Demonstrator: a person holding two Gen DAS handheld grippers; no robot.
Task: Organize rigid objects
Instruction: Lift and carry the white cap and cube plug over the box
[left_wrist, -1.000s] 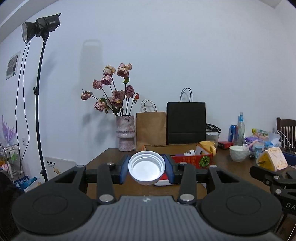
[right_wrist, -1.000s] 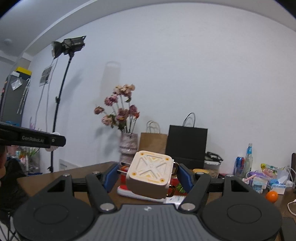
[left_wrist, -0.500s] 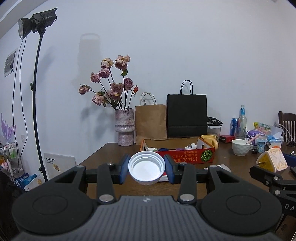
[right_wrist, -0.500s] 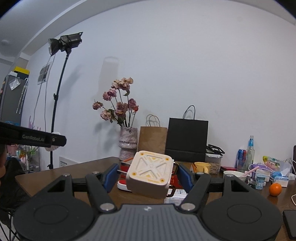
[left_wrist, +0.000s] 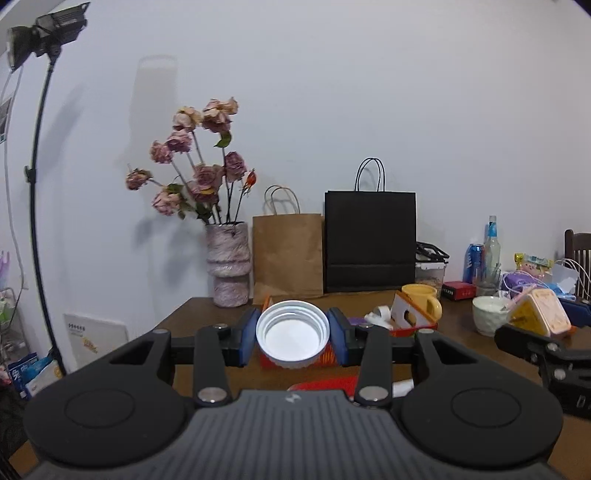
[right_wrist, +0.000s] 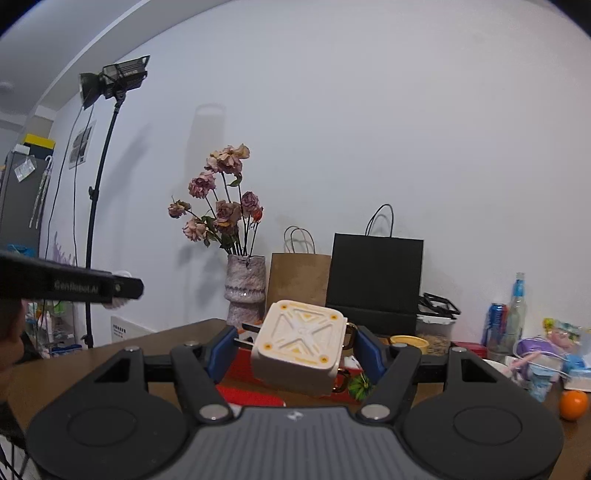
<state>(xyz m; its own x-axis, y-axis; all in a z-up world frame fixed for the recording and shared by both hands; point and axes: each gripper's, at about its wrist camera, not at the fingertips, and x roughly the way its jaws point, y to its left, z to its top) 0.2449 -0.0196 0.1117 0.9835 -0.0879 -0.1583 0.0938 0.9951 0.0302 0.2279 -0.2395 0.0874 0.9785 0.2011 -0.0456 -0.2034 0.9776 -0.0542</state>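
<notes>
- Holding a white lid (left_wrist: 292, 335), the left gripper (left_wrist: 292, 338) has both blue pads (left_wrist: 248, 336) pressed against the lid's rim; the lid's hollow side faces the camera.
- Lid is carried in the air above the near part of the counter (left_wrist: 192, 314), in front of a red box (left_wrist: 413, 326).
- Right gripper (right_wrist: 295, 356) is clamped on a cream square block (right_wrist: 300, 347) with orange marks at its corners; the block sits tilted between the pads.
- A gold handle (right_wrist: 347, 369) shows at the block's right side, against the right pad; whether the pad bears on it or on the block wall cannot be told.
- Block is held clear of the counter, over the red box (right_wrist: 243, 365).
- In the left view, the same block (left_wrist: 539, 314) and part of the right gripper appear at the right edge.
- Red box contents seen: a yellow mug (left_wrist: 423, 301), a white roll (left_wrist: 380, 314), a tilted cream piece (left_wrist: 406, 314).
- At the counter's far edge, against the wall: a vase (left_wrist: 228, 269) of dried roses, a brown bag (left_wrist: 288, 254), a black bag (left_wrist: 370, 242).
- Right end of counter: a white bowl (left_wrist: 487, 314), a blue can (left_wrist: 474, 260), a bottle (left_wrist: 492, 247), an orange (right_wrist: 572, 404).
- A lamp stand (left_wrist: 37, 177) is on the floor left of the counter.
</notes>
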